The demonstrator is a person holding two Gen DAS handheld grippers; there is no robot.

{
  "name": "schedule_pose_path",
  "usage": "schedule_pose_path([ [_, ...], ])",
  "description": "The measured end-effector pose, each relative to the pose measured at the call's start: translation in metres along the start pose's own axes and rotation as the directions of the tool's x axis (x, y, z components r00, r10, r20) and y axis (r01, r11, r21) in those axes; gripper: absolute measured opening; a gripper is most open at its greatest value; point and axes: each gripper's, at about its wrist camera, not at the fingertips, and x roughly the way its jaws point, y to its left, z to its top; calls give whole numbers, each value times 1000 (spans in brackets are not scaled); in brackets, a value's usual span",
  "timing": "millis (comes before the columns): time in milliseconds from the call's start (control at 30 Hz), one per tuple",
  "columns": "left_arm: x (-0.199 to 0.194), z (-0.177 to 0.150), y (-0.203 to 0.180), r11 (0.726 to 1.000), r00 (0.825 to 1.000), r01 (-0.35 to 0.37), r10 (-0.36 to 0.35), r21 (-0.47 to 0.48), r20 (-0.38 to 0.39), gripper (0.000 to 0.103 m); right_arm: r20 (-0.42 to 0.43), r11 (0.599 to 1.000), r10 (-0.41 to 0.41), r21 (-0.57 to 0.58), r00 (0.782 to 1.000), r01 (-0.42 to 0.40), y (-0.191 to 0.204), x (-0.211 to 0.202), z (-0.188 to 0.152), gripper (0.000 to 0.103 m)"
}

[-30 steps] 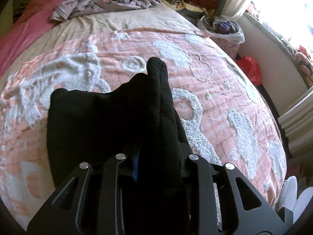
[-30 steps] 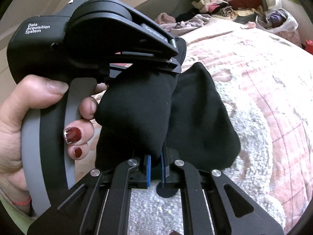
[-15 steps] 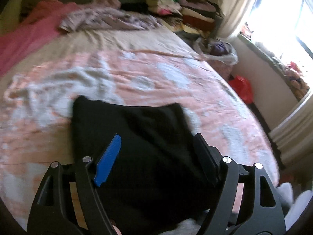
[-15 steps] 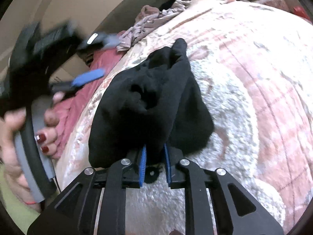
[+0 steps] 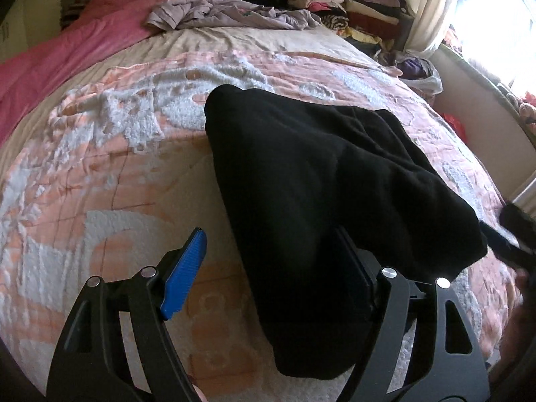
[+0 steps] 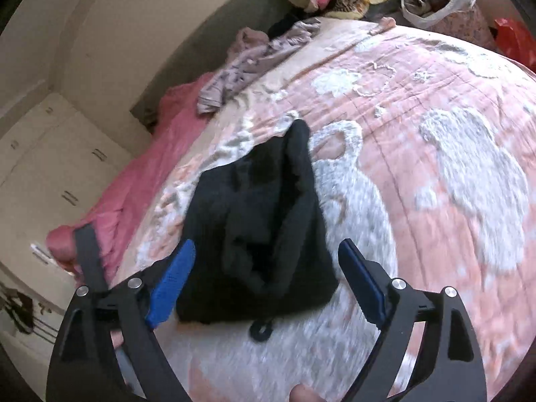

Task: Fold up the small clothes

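Before you lies a black garment point(image 5: 318, 181) of soft, matt knit cloth, with no sheen. Under it, your bedspread point(image 5: 100, 174) is quilted peach cloth with rough, tufted white patches. The left gripper point(image 5: 268, 268) and right gripper point(image 6: 264, 271) look like matt black plastic with ribbed blue pads point(image 6: 171, 281) and shiny metal screws point(image 5: 388, 272).
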Motion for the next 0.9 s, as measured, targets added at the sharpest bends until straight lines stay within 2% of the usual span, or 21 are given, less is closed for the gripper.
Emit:
schedule_pose_path([
  [133, -2, -2, -3, 1000, 1000, -3, 3, 13, 9, 68, -107, 999, -34, -14, 994, 32, 0, 38, 19, 87],
  [400, -7, -5, -3, 999, 1000, -1, 1, 34, 17, 69, -180, 984, -142, -135, 973, 118, 20, 87, 35, 86],
  [500, -8, -5, -2, 999, 1000, 2, -2, 33, 17, 69, -168, 969, -177, -205, 970, 141, 27, 92, 34, 71],
  [567, -8, -6, -2, 999, 1000, 0, -1, 35, 20, 69, -154, 946, -205, -286, 966, 155, 35, 95, 30, 52],
  [600, -8, -6, -2, 999, 1000, 0, -1, 34, 20, 69, -138, 927, -226, -335, 964, 169, 40, 97, 28, 48],
  [633, -9, -6, -1, 1000, 1000, 3, -4, 31, 21, 69, -126, 912, -234, -372, 964, 173, 46, 101, 28, 39],
  [667, -10, -7, -2, 1000, 1000, 3, -4, 30, 21, 69, -107, 892, -231, -419, 967, 167, 52, 99, 26, 33],
  [733, -15, -8, -2, 1000, 1000, -4, 4, 31, 28, 69, -88, 876, -185, -465, 979, 124, 63, 91, 23, 28],
  [833, -23, -9, 0, 1000, 999, 1, -2, 16, 40, 69, -78, 875, -74, -483, 994, 27, 75, 77, 25, 28],
  [900, -29, -11, 3, 1000, 999, 2, -2, 2, 49, 69, -90, 888, 10, -458, 996, -50, 76, 72, 29, 28],
])
